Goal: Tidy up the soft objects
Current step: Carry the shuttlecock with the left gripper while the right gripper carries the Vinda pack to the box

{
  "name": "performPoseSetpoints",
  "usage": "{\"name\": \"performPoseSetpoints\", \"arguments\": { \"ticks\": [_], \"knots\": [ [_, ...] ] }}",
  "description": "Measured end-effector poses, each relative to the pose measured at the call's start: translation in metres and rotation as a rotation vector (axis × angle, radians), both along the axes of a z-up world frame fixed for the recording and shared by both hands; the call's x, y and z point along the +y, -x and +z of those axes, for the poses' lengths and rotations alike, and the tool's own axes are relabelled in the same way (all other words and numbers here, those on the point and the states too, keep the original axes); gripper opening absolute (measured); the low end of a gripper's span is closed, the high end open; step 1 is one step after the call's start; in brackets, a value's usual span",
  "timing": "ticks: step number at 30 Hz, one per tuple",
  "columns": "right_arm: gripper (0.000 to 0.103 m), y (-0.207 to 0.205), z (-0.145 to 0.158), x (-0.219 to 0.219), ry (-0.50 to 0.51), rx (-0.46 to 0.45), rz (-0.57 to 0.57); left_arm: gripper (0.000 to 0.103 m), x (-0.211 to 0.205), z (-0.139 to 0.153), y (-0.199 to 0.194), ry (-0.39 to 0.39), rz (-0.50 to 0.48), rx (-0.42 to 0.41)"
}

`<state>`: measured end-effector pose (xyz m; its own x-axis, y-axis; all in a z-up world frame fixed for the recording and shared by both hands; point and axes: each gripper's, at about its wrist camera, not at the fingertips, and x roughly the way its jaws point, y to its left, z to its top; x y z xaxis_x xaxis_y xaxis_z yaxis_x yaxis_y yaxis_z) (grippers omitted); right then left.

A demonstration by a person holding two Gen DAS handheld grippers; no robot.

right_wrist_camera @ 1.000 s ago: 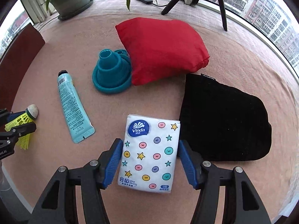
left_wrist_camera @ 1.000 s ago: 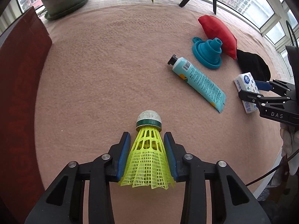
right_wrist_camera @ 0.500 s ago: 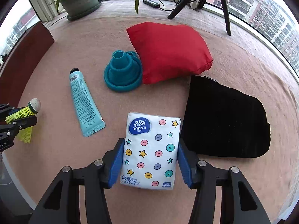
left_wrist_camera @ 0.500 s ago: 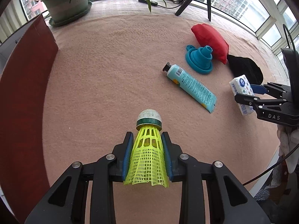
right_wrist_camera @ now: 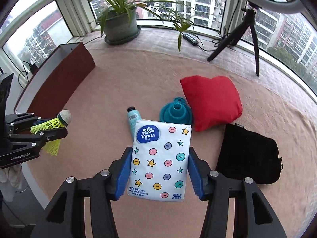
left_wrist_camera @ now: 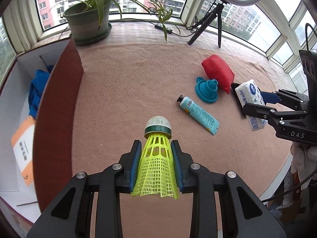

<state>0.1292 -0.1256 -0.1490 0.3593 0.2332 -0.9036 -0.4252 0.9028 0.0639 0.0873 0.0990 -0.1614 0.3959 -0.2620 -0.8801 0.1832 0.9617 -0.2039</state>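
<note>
My left gripper is shut on a yellow plastic shuttlecock and holds it above the pink cloth, cork forward; it also shows in the right wrist view. My right gripper is shut on a white Vinda tissue pack lifted off the cloth; the pack shows at the right of the left wrist view. A red pouch, a black pouch, a teal funnel and a teal tube lie on the cloth.
An open box with dark red walls stands at the left, with a blue cloth and an orange-white packet inside. A potted plant, a tripod and a power strip stand at the back by the windows.
Both grippers have risen with their objects, so the view now takes in the windows and the inside of the box. The left jaws closed tighter on the shuttlecock.
</note>
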Motion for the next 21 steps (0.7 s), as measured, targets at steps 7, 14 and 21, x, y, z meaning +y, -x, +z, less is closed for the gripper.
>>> {"name": "performPoseSetpoints", "arguments": {
  "ticks": [7, 14, 21],
  "knots": [
    [0.049, -0.009, 0.042, 0.066, -0.059, -0.072, 0.117, 0.029, 0.05, 0.033, 0.008, 0.006, 0.09, -0.076],
    [0.049, -0.02, 0.064, 0.141, -0.099, -0.107, 0.224, 0.029, 0.116, 0.049, 0.02, -0.021, 0.209, -0.116],
    [0.049, -0.031, 0.062, 0.221, -0.121, -0.083, 0.322, 0.029, 0.176, 0.036, 0.033, -0.052, 0.321, -0.084]
  ]
}}
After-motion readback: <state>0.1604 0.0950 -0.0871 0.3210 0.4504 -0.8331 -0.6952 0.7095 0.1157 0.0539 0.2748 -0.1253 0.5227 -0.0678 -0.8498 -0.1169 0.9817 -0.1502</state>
